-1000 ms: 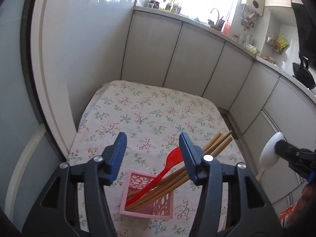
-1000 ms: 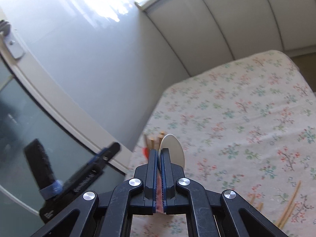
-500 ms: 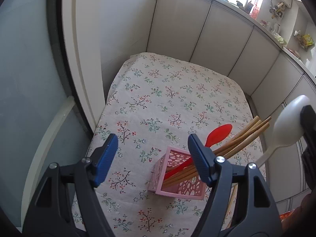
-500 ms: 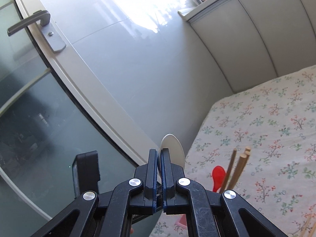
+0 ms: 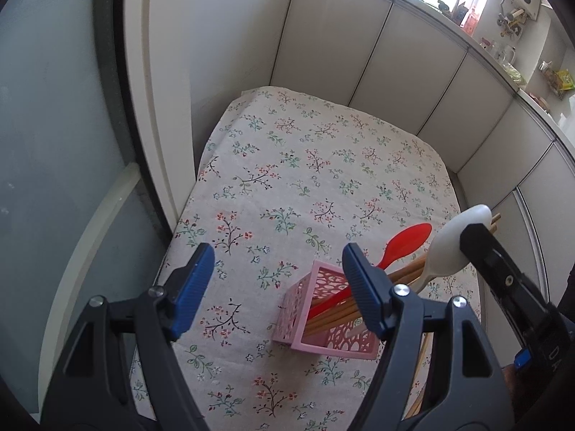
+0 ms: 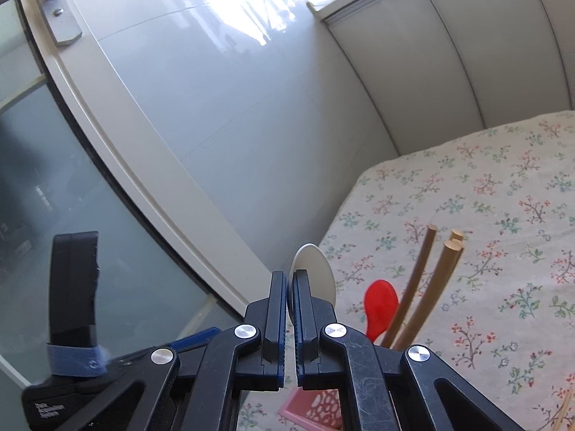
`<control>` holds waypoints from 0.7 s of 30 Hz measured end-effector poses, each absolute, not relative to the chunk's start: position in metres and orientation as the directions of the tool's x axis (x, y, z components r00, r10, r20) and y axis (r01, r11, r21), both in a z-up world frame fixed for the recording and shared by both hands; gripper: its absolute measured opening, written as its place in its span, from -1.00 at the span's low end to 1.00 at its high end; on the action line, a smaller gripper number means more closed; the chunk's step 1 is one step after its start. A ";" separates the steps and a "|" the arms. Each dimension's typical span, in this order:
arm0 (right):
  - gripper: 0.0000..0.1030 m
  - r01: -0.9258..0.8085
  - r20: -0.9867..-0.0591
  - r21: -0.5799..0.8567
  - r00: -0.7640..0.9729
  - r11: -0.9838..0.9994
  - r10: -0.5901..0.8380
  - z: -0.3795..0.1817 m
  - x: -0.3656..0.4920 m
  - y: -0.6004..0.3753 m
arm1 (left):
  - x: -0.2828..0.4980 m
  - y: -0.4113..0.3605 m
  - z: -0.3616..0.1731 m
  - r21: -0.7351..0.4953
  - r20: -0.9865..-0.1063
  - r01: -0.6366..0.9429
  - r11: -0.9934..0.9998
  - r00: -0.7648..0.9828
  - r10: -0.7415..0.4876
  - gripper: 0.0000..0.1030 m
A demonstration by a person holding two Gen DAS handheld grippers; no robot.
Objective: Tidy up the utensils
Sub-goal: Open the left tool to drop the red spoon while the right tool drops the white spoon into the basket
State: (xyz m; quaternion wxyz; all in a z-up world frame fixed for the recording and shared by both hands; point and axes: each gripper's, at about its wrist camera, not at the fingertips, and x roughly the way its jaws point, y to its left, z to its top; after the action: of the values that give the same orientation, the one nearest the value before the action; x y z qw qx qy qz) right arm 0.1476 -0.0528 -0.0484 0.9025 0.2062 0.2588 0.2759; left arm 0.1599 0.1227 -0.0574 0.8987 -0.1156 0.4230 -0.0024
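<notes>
Left tool (image 5: 276,287) angled down, jaws wide, nothing between; right tool (image 6: 290,309) nearly closed, clamping spoon (image 6: 316,273).

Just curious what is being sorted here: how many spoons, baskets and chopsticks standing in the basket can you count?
Spoons: 2 (red spoon, white spoon)
Basket: 1 (pink)
Chopsticks in the basket: 3 tips show, perhaps more hidden
Total: 6 at least. A few loose chopsticks on the cloth are too hidden to count.
</notes>
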 end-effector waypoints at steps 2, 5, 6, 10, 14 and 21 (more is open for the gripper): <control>-0.85 -0.379 -0.365 0.511 0.717 0.771 0.594 -0.050 0.147 -0.055 | 0.160 0.122 -0.057 -0.207 -0.760 -0.092 0.974 0.642 -0.101 0.44; -0.72 -0.359 -0.379 0.525 0.714 0.772 0.589 -0.051 0.147 -0.062 | 0.159 0.121 -0.057 -0.200 -0.761 -0.088 0.976 0.641 -0.098 0.44; -0.63 -0.356 -0.377 0.534 0.712 0.767 0.592 -0.050 0.146 -0.066 | 0.159 0.120 -0.057 -0.197 -0.762 -0.086 0.977 0.640 -0.097 0.44; -0.32 -0.367 -0.363 0.529 0.717 0.765 0.595 -0.039 0.136 -0.076 | 0.156 0.117 -0.053 -0.189 -0.761 -0.078 0.979 0.642 -0.096 0.44; -0.19 -0.366 -0.372 0.515 0.719 0.775 0.587 -0.028 0.125 -0.089 | 0.151 0.114 -0.048 -0.181 -0.756 -0.064 0.981 0.648 -0.098 0.46; 0.17 -0.327 -0.416 0.485 0.729 0.811 0.543 -0.015 0.109 -0.123 | 0.139 0.102 -0.039 -0.175 -0.750 -0.018 0.984 0.650 -0.121 0.54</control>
State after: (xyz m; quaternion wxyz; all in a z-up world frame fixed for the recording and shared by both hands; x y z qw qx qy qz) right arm 0.1088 -0.1229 -0.0152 0.9096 0.1929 0.2796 0.2391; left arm 0.1391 0.1019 -0.0394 0.9044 -0.0834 0.4174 -0.0286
